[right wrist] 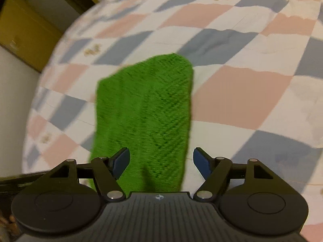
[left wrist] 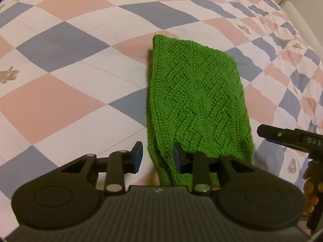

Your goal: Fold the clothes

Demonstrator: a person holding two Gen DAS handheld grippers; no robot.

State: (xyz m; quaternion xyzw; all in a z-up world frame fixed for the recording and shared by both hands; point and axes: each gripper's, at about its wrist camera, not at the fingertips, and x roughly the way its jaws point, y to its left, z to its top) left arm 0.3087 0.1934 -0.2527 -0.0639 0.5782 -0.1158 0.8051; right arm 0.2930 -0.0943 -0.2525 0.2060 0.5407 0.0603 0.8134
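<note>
Your green knit garment [left wrist: 197, 100] lies folded into a long, narrow rectangle at the centre of the left wrist view, running from mid-frame down under the tool. Its yarn is thick, worked in a raised diamond lattice with a ribbed band along its left edge, and two or more layers show stacked at the near end. It rests on a quilted bedspread [left wrist: 60, 100] of pink, grey-blue and white diamond patches, soft and slightly rumpled, with small bear motifs scattered on it. Your left gripper [left wrist: 157, 157] is released, its blue-padded black fingers spread over the garment's near left edge without pinching it. Your right gripper [right wrist: 160, 161] is likewise spread wide, the cloth passing below its gap; that view is blurred, so texture is faint there. In the left wrist view it enters at the lower right, a hand [left wrist: 309, 187] behind it.
</note>
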